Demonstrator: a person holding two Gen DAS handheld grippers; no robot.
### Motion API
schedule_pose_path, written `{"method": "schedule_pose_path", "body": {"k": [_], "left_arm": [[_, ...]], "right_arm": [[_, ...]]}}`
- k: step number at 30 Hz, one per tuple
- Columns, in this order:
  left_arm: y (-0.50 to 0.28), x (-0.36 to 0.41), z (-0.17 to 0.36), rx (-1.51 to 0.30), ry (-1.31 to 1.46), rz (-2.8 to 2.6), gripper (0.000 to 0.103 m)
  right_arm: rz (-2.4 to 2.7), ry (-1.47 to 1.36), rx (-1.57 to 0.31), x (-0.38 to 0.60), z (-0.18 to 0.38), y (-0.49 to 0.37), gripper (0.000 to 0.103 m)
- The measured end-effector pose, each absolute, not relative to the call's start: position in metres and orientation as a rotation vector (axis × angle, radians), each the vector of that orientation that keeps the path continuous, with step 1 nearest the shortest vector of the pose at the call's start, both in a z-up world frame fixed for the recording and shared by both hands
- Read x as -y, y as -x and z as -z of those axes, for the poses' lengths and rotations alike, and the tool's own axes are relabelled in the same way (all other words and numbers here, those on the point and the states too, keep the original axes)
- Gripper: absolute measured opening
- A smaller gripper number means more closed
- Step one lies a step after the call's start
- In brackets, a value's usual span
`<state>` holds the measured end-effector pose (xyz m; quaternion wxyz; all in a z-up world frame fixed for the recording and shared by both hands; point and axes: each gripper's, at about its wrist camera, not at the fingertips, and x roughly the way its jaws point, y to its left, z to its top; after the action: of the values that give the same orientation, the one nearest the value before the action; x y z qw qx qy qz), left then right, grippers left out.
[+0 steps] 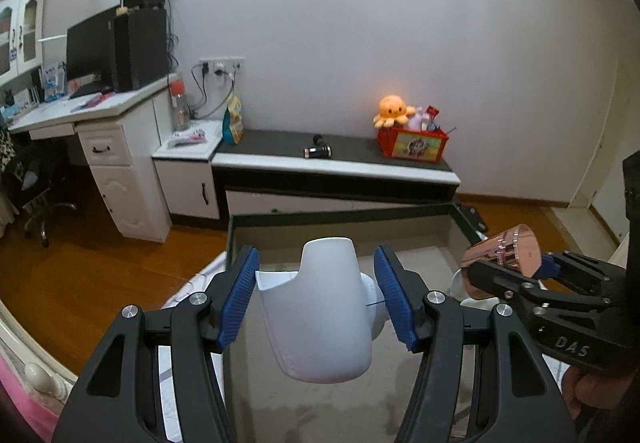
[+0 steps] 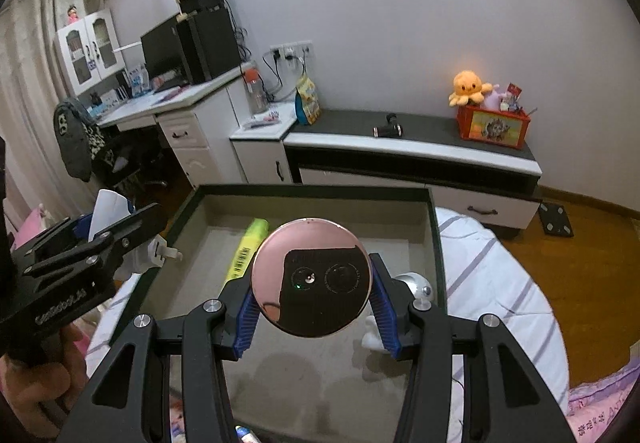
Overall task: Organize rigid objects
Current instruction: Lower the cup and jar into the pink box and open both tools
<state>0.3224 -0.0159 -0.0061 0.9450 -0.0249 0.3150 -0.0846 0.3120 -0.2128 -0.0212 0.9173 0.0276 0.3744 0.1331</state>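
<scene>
My left gripper [image 1: 316, 301] holds a white plastic plug-like piece [image 1: 320, 315] above the left side of a shallow dark-rimmed tray [image 2: 312, 190]; the blue pads stand beside it with small gaps showing. It also shows in the right wrist view [image 2: 108, 211] at the tray's left rim. My right gripper [image 2: 312, 307] is shut on a rose-gold mirror-faced round object [image 2: 312, 277], held over the tray; it appears at the right of the left wrist view [image 1: 508, 255]. A yellow highlighter [image 2: 248, 247] lies inside the tray.
The tray lies on a bed with a striped white sheet [image 2: 492, 283]. A silver ball-shaped object [image 2: 416, 283] and a white piece [image 2: 372, 335] sit at the tray's right rim. A low cabinet [image 2: 412, 147] with a red toy box [image 2: 494, 127] stands behind.
</scene>
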Motion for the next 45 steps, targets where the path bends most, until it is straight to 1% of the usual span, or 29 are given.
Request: {"method": "schedule_pose_path", "body": {"k": [7, 8, 9, 10, 11, 12, 13, 14, 21, 30, 45], "left_arm": [[-0.338, 0.022, 0.024, -0.71, 0.038, 0.172, 0.062], [-0.339, 0.023, 0.026, -0.718, 0.036, 0.164, 0.062], [-0.34, 0.023, 0.026, -0.719, 0.035, 0.16, 0.063], [-0.339, 0.023, 0.025, -0.718, 0.034, 0.156, 0.071], [-0.337, 0.023, 0.024, -0.712, 0.032, 0.151, 0.083], [-0.335, 0.022, 0.022, -0.703, 0.031, 0.139, 0.087], [-0.333, 0.021, 0.019, -0.691, 0.031, 0.128, 0.097], [-0.329, 0.019, 0.016, -0.677, 0.034, 0.122, 0.101], [-0.306, 0.012, -0.003, -0.633, 0.043, 0.105, 0.103], [-0.265, 0.003, -0.028, -0.583, 0.062, 0.099, 0.103], [-0.199, -0.004, -0.051, -0.536, 0.075, 0.092, 0.103]], "right_arm": [[-0.268, -0.05, -0.83, 0.213, 0.042, -0.324, 0.051], [-0.266, -0.047, -0.832, 0.213, 0.043, -0.324, 0.056], [-0.26, -0.043, -0.831, 0.213, 0.043, -0.323, 0.063], [-0.253, -0.045, -0.821, 0.214, 0.042, -0.321, 0.083], [-0.253, -0.048, -0.813, 0.215, 0.041, -0.321, 0.088], [-0.249, -0.049, -0.811, 0.216, 0.039, -0.318, 0.088], [-0.24, -0.06, -0.814, 0.218, 0.038, -0.318, 0.091], [-0.234, -0.07, -0.814, 0.22, 0.037, -0.318, 0.103], [-0.205, -0.138, -0.754, 0.235, 0.014, -0.299, 0.103], [-0.196, -0.134, -0.708, 0.235, -0.009, -0.27, 0.103], [-0.179, -0.13, -0.646, 0.243, -0.026, -0.203, 0.103]]}}
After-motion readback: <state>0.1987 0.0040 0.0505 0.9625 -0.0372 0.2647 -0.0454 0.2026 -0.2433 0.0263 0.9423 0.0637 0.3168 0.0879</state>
